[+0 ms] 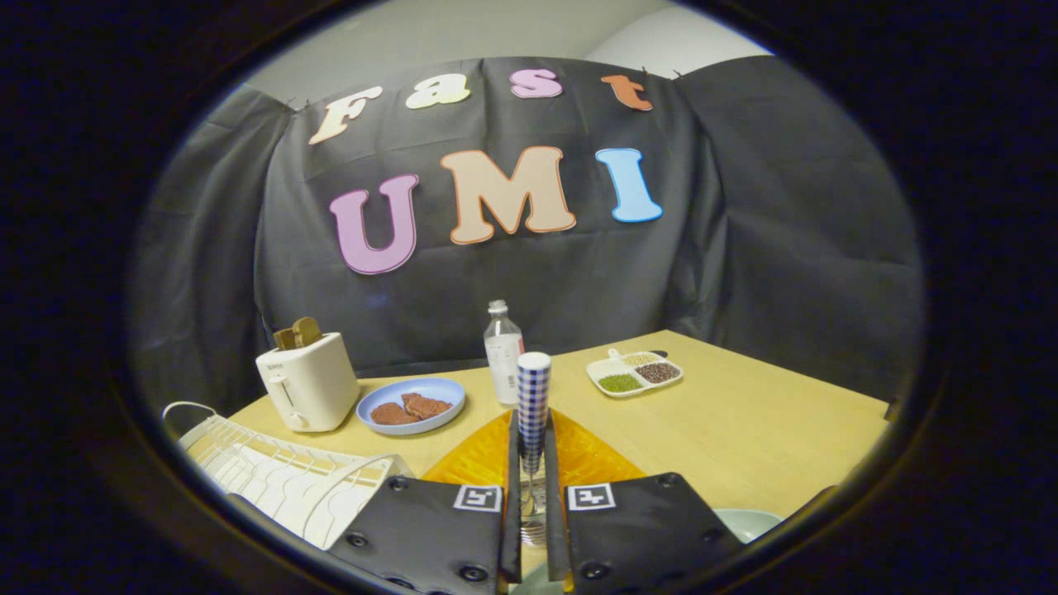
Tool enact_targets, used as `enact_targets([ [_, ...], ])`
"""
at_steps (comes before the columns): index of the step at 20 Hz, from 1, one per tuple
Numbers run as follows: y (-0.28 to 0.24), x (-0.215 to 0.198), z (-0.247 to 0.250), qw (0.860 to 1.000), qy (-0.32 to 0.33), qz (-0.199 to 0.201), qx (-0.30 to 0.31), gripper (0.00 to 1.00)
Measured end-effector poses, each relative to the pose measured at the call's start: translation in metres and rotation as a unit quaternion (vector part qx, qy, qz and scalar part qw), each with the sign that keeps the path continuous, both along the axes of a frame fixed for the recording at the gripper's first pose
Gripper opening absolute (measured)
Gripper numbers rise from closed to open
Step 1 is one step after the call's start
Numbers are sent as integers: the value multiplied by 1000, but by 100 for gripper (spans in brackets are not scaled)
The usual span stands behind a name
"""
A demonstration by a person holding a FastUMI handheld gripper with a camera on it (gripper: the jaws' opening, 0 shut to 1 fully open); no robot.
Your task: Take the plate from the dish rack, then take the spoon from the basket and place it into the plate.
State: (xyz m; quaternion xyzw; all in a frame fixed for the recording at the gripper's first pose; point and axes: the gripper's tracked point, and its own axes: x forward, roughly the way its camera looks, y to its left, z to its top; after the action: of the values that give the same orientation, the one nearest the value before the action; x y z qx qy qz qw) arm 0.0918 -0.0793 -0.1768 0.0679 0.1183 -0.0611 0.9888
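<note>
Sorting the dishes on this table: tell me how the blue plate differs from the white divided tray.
The blue plate is round, a single well holding brown pieces; the white divided tray is squarish with compartments of green, dark and pale grains. The plate sits by the toaster, the tray beyond the bottle. Both lie flat on the table.

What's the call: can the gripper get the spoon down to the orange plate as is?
Probably yes. The gripper has its jaws shut on the spoon, and the orange plate lies right under and ahead of them with nothing between. The bottle and blue plate sit beyond it.
</note>
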Motion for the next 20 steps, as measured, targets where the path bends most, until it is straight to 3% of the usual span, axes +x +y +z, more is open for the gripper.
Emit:
enact_targets([
  [6,-1,-10,45,999,-29,-15,-20,15],
  [14,-30,-63,114,994,-88,-57,40,15],
  [20,-46,-108,99,991,-57,-91,81,15],
])
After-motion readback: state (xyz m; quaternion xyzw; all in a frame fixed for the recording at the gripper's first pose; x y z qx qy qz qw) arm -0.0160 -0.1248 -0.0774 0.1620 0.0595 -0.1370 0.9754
